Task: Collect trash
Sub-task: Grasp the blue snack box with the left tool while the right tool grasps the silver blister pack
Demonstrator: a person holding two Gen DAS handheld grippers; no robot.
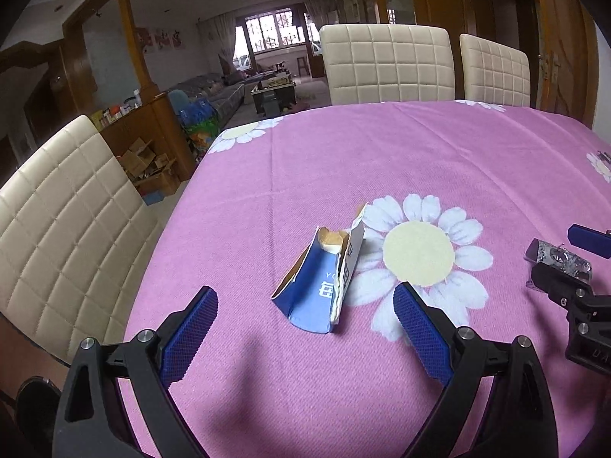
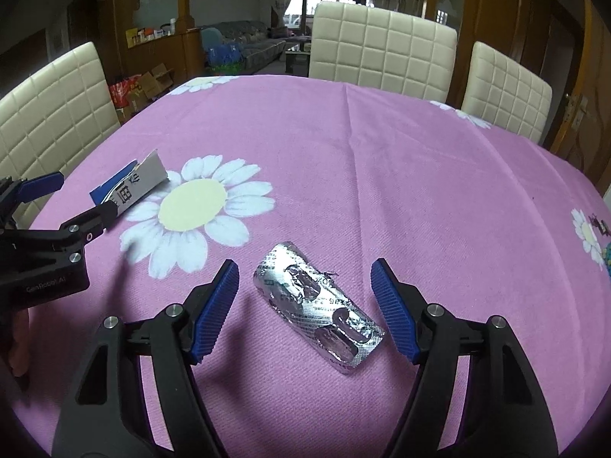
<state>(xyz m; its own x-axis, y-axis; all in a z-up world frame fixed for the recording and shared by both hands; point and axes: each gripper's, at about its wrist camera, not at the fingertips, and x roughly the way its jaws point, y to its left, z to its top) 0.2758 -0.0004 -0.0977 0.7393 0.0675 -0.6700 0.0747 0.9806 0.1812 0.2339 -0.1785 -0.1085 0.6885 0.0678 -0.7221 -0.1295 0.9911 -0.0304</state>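
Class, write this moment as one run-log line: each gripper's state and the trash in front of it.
left gripper: open, fingers straddling torn blue carton | right gripper: open, fingers straddling foil blister pack | nothing held

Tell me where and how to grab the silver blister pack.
Grip the silver blister pack across its narrow width, at the long edges near mid-length, coming down from above. It lies flat and slantwise between the right gripper fingers, so probably roll the wrist to square the pads to those edges.

This is a home's dining area: a table under a pink daisy-print tablecloth is ringed by cream quilted chairs. Beyond lie a living room sofa, coffee table and curtained window.
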